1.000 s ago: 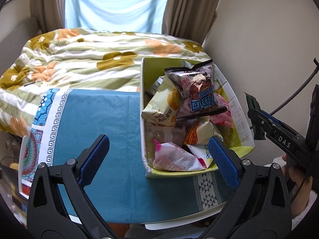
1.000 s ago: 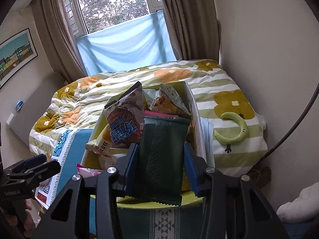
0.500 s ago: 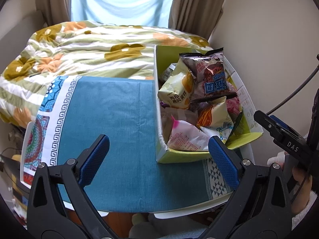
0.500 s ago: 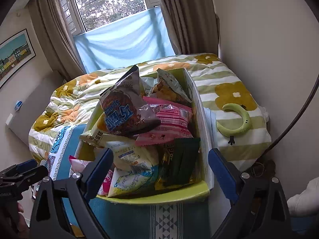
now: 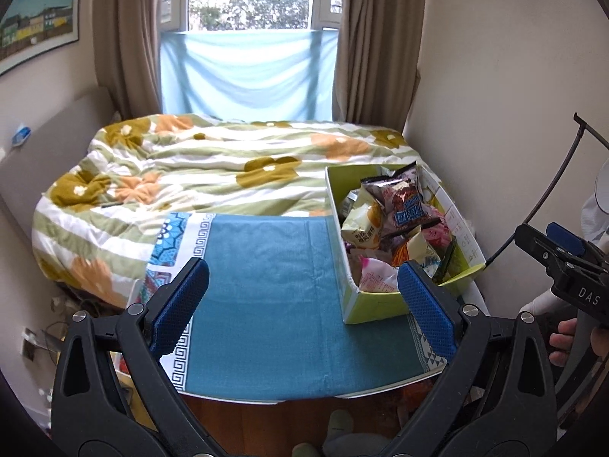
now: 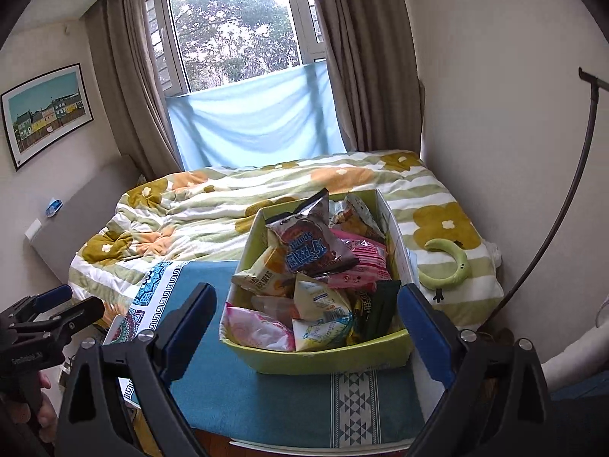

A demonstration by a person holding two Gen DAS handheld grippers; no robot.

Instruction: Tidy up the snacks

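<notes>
Both hand-held grippers, left (image 5: 302,297) and right (image 6: 306,321), wide apart, empty, above snack box (image 6: 323,358)

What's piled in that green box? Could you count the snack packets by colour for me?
Brown packet: 1
Pink packets: 2
Cream-yellow packets: 2
Dark green packet: 1
Orange-and-silver packet: 1
Total: 7 that show clearly; others are buried underneath.
</notes>
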